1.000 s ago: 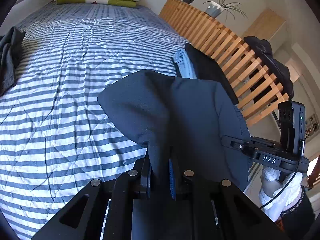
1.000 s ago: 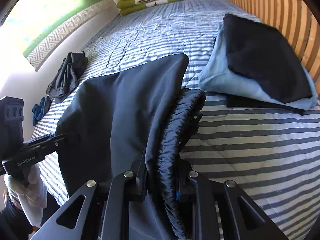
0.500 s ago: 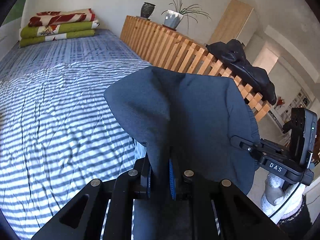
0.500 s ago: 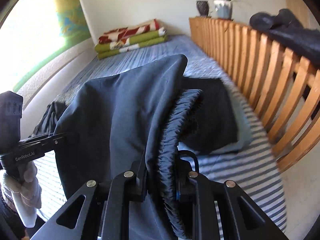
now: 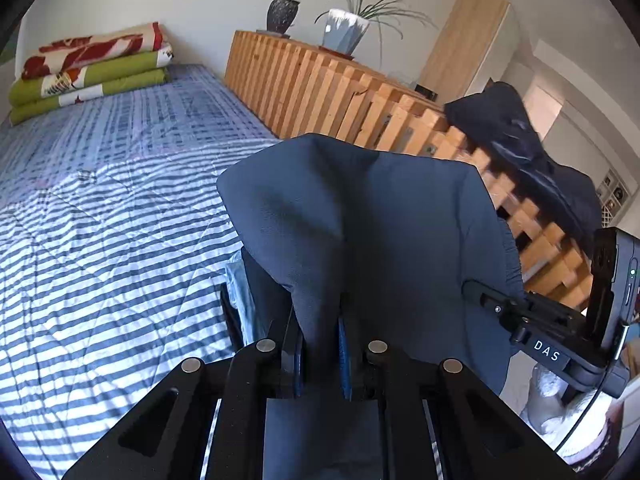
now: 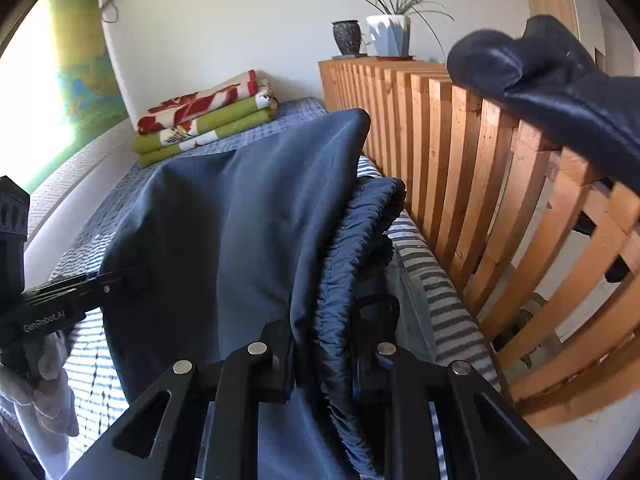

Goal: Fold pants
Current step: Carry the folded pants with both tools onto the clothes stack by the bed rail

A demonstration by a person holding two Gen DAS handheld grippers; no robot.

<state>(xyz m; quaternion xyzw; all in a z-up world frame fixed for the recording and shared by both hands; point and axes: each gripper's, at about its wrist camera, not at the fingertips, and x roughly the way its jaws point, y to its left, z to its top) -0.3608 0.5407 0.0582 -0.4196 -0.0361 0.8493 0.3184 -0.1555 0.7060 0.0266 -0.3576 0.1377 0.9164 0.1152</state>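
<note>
Pants (image 5: 384,232), of dark blue fabric, hung in the air above the striped bed (image 5: 100,240), held up at two places by the two grippers. At far left in the right wrist view, a gloved hand (image 6: 44,380) carried the left gripper (image 5: 320,350), whose fingers (image 5: 345,354) were clenched on a plain fold of the cloth, the fabric rising from between them and draping forward. Behind, at the head of the bed, lay a stack of folded blankets (image 5: 88,68) in green, red and white. Under the hanging cloth, a light blue garment (image 5: 244,300) lay on the bed. The right gripper (image 6: 324,360) had its fingers (image 6: 280,360) clamped on the gathered elastic waistband (image 6: 352,264), which ran up between them and curled over to the right. Beside the bed stood a wooden slatted rail (image 6: 460,160), with a dark vase (image 6: 346,37) and a potted plant (image 6: 390,32) on its far top. At far right, a dark garment (image 6: 560,88) lay draped over the rail's upper edge.
</note>
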